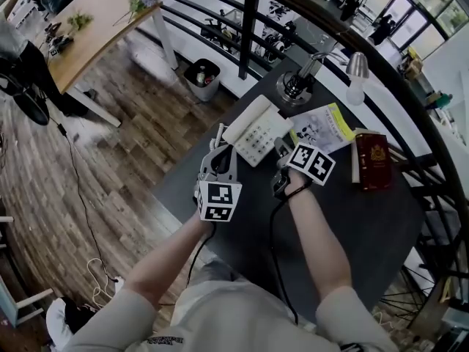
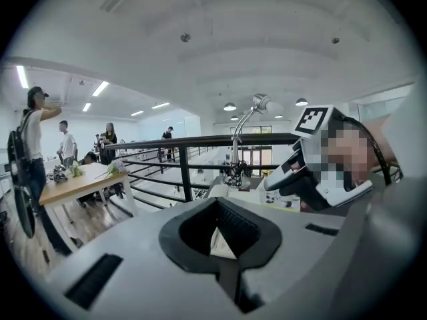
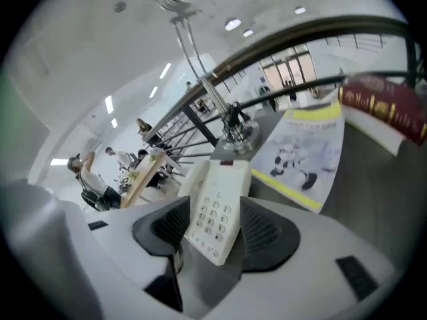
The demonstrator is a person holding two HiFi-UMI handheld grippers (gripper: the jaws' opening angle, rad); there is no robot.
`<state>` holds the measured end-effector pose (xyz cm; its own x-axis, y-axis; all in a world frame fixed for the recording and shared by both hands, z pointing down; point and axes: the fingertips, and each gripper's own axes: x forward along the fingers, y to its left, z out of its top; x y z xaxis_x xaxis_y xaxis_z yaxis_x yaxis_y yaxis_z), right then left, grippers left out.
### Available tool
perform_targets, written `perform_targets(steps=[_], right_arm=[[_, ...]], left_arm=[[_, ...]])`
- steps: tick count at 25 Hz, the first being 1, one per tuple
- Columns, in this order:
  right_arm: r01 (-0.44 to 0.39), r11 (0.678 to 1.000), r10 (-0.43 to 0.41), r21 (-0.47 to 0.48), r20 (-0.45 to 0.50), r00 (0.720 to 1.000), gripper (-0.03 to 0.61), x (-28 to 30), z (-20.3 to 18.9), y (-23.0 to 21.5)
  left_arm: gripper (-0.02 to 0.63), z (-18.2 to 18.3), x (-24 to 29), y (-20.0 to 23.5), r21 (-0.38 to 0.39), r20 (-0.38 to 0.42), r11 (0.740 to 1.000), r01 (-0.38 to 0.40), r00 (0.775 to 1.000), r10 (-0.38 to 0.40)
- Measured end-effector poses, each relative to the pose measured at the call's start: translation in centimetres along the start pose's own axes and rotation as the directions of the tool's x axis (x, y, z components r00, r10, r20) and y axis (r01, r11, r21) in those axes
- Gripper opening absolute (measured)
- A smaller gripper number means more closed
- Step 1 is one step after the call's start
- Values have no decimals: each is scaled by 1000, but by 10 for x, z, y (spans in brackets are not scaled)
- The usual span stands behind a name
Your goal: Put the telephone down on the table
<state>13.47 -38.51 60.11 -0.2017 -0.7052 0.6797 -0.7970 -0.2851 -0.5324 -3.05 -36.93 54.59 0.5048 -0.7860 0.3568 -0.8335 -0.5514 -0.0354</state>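
Observation:
The white push-button telephone (image 1: 256, 130) is over the far left part of the dark table (image 1: 366, 226). In the right gripper view its keypad end (image 3: 213, 212) sits deep between the two dark pads, which press on both of its sides. My right gripper (image 1: 282, 147) is shut on its near right corner and points steeply down. My left gripper (image 1: 220, 139) hangs just left of the telephone, beside the handset, not touching it. Its pads (image 2: 187, 229) meet at the tips, with only a white sliver showing through them. I cannot tell whether the telephone's far end rests on the table.
Behind the telephone stands a desk lamp, base (image 1: 297, 86). A leaflet with a yellow edge (image 1: 322, 127) and a dark red book (image 1: 374, 160) lie to its right. A black railing (image 1: 249, 20) runs behind the table. The table's left edge drops to a wooden floor (image 1: 110, 167).

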Motion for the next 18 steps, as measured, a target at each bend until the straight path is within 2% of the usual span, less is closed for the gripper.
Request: perform_targets(steps=[3,5,9,15,18], right_arm=[[-17,984,41,-180,131,991,193,-49,20,24],[-12,954,83,-298,225,971,164,-86,32,43],[58,848,193,-527,410,892,84,-168,50,85],[126,707,363,-696,510,780,72,-280,43,139],[146,652,433,-744,523,734,71,-324,32,159]], left_arm=[[3,30,-26,-6,4,61,1000,-8,998,8],[3,55,-47,-9,4,104,1000,-18,994,17],[3,99,-87,-21,18,198,1000,-10,980,6],[3,158,-149,-46,70,317,997,8,948,-30],[3,183,-183,-55,43,371,999,28,927,-42]])
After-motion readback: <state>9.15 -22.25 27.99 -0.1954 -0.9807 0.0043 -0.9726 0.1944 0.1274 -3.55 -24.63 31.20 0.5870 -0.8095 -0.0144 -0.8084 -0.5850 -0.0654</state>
